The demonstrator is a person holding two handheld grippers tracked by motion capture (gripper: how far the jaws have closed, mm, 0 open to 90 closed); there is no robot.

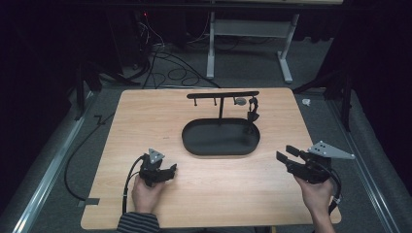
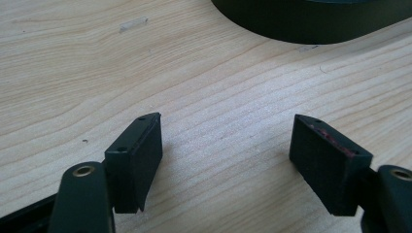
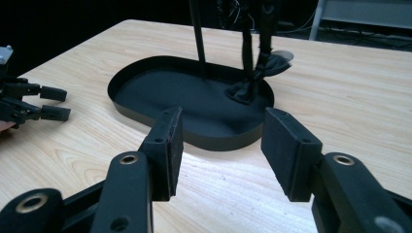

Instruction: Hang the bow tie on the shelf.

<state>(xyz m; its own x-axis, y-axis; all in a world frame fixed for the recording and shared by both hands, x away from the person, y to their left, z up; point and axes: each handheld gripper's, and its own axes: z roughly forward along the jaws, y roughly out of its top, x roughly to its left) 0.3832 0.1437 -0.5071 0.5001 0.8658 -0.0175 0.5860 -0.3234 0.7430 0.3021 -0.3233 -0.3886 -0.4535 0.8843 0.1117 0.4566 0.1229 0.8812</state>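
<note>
Tray [image 1: 194,145], black oval w/ low wall, sits mid-table, a bit toward 12 o'clock from centre. T-shaped black stand [image 1: 221,95] rises from its far half; crossbar runs 9-to-3. Dark strap-like item [image 1: 252,112] hangs off bar's 3 o'clock end & drops into tray by its wall; small round grey piece [image 1: 240,101] beside it on the bar, can't tell what it is.

Left gripper [image 1: 171,169] at tray's 7 o'clock, near it, low over wooden table [image 1: 145,107], jaws released, bare wood between them; hand [image 1: 145,193] behind it.

Right gripper [image 1: 285,153] at tray's 4 o'clock, apart from it, jaws spread, nothing between; grey plate [image 1: 329,150] on top. Its own view looks across tray wall toward stand post & hanging item.

Beyond table at 12: floor cables [image 1: 165,63], white desk frame [image 1: 286,48].
</note>
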